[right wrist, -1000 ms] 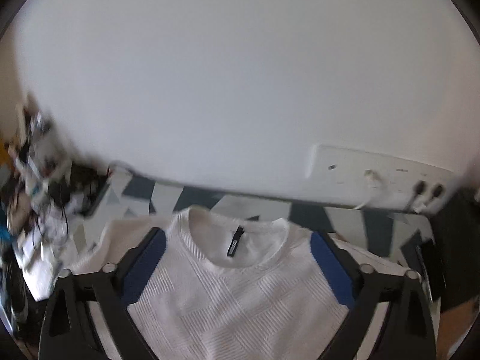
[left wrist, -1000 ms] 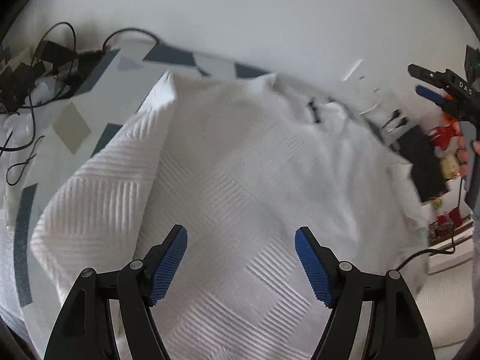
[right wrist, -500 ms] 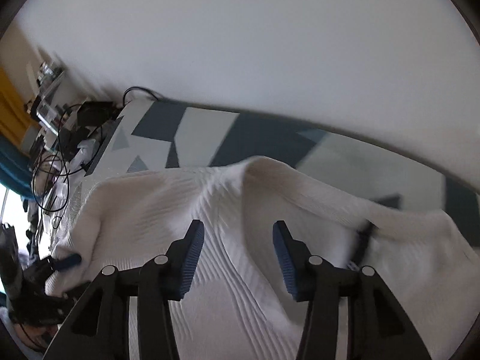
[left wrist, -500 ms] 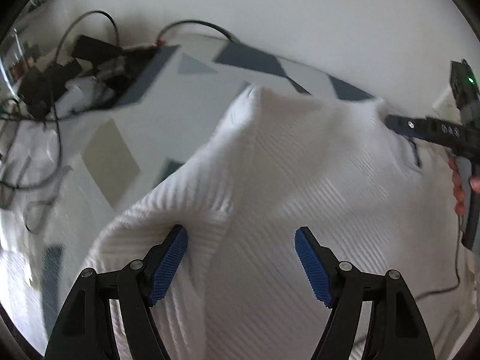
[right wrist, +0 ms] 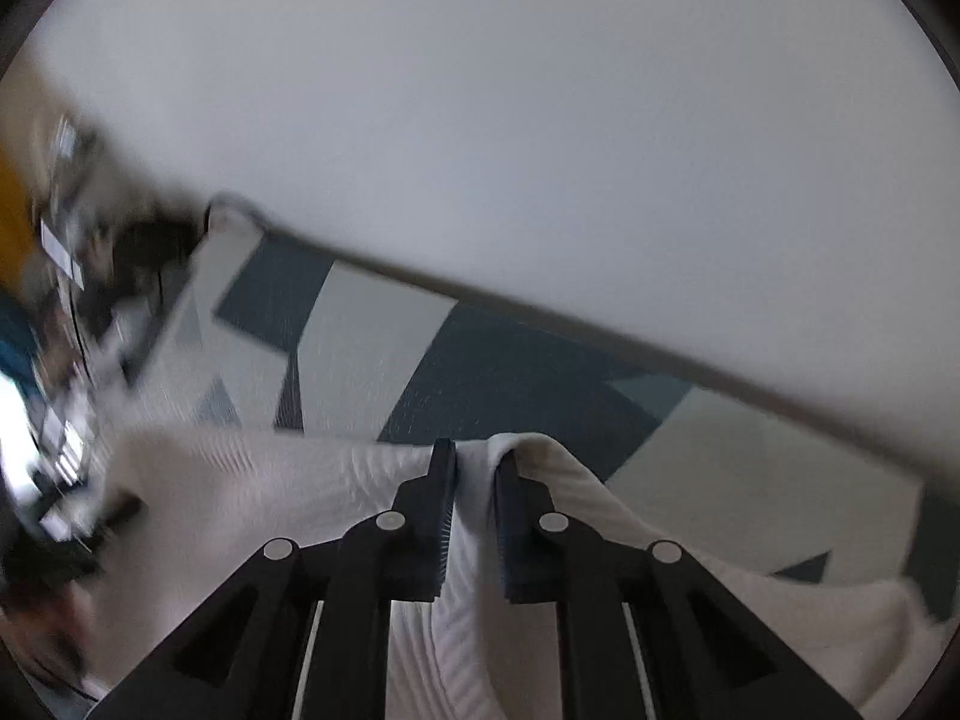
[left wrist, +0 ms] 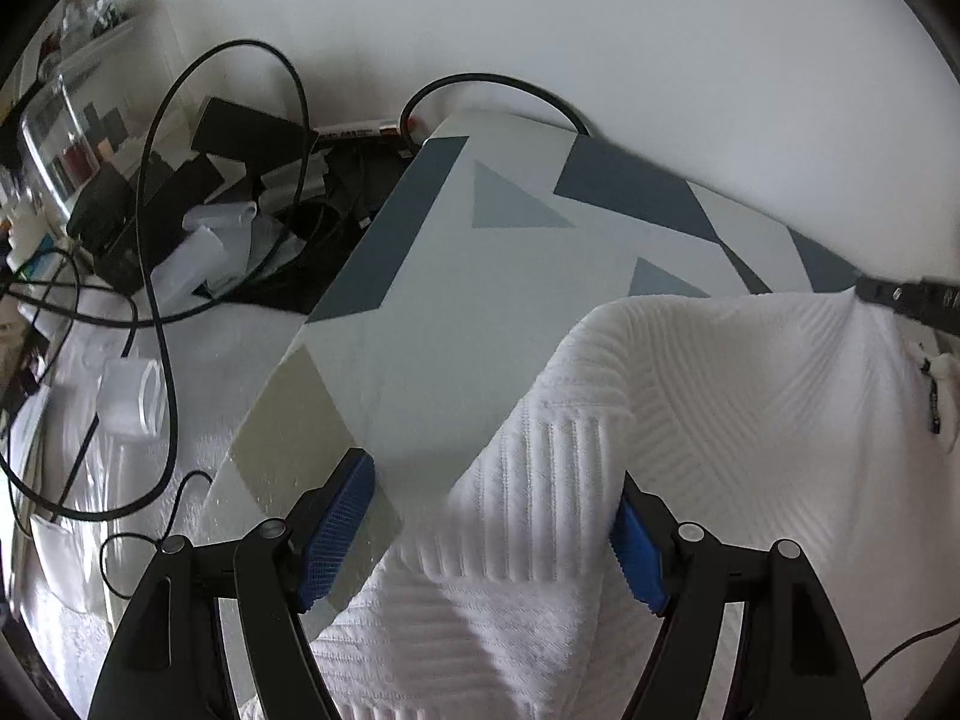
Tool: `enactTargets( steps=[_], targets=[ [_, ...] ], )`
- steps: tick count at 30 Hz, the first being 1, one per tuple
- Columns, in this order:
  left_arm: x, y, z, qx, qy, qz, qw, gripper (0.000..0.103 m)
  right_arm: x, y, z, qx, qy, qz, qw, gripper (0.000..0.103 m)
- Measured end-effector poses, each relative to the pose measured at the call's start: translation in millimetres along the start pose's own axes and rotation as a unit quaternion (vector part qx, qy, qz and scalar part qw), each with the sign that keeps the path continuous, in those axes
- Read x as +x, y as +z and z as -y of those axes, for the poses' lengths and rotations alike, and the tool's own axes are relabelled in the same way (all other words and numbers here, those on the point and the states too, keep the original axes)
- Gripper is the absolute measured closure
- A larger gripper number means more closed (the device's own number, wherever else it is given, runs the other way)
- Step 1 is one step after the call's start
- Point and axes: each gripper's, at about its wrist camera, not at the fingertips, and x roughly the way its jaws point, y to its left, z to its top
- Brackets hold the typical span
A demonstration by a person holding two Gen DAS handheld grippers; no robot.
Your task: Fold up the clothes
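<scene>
A white textured knit sweater (left wrist: pixel 708 438) lies on a bed with a grey, blue and beige geometric cover (left wrist: pixel 456 300). My left gripper (left wrist: pixel 486 534) is open, its blue pads straddling the folded sleeve and side edge of the sweater. In the right wrist view my right gripper (right wrist: pixel 474 480) is shut on a fold of the sweater (right wrist: pixel 474 546) near its top edge, just above the cover (right wrist: pixel 516 378). The right gripper's black finger also shows in the left wrist view (left wrist: pixel 906 300) at the sweater's far corner.
Left of the bed is a clutter of black cables (left wrist: pixel 156 192), black boxes (left wrist: pixel 240 132) and clear plastic containers (left wrist: pixel 132 396). A white wall (left wrist: pixel 540 24) runs behind the bed. The right wrist view is motion-blurred at its left edge.
My right gripper has closed on the sweater's top edge. My left gripper has moved left to the sleeve edge, still open. More of the bed cover and clutter shows.
</scene>
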Motion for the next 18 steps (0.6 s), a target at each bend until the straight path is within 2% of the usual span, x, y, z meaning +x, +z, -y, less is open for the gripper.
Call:
enactTargets(
  steps=[1,2,3,4,7,10,13,16,18],
  targets=[
    [0.2,0.1,0.0,0.001,0.000,0.000,1.0000,0.028,-4.0,-0.6,3.7,0.003,0.007,0.005,1.000,0.089],
    [0.8,0.7,-0.5,0.002,-0.001,0.000,1.0000,0.028,-10.4,-2.6,4.8,-0.005,-0.001,0.014,1.000,0.073],
    [1.7,2.0,-1.3,0.003,-0.003,-0.001,1.0000,0.029,-18.2,-4.3,6.5,-0.011,-0.019,0.029,0.999,0.049],
    [2.2,3.3,-1.8,0.004,-0.005,-0.002,1.0000,0.029,-26.0,-5.0,9.2,-0.011,-0.029,0.043,0.999,0.042],
    [3.0,5.0,-2.2,0.005,-0.006,-0.004,1.0000,0.029,-51.8,-9.3,22.4,0.011,-0.012,0.066,0.998,0.041],
    [2.9,4.9,-1.7,0.005,-0.005,-0.003,1.0000,0.029,-56.8,-26.0,6.5,-0.048,-0.047,0.042,0.997,0.028],
    [2.5,5.5,-1.6,0.003,-0.004,-0.004,1.0000,0.029,-48.1,-49.0,-15.0,-0.118,-0.088,0.013,0.989,0.025],
    [3.1,6.3,-0.6,0.000,0.000,-0.006,1.0000,0.029,-23.5,-60.7,-24.1,-0.144,-0.122,-0.007,0.982,0.025],
    [4.6,5.3,1.0,0.007,0.004,-0.005,1.0000,0.028,-9.1,-55.3,-18.7,-0.127,-0.142,-0.007,0.982,0.021]
  ],
)
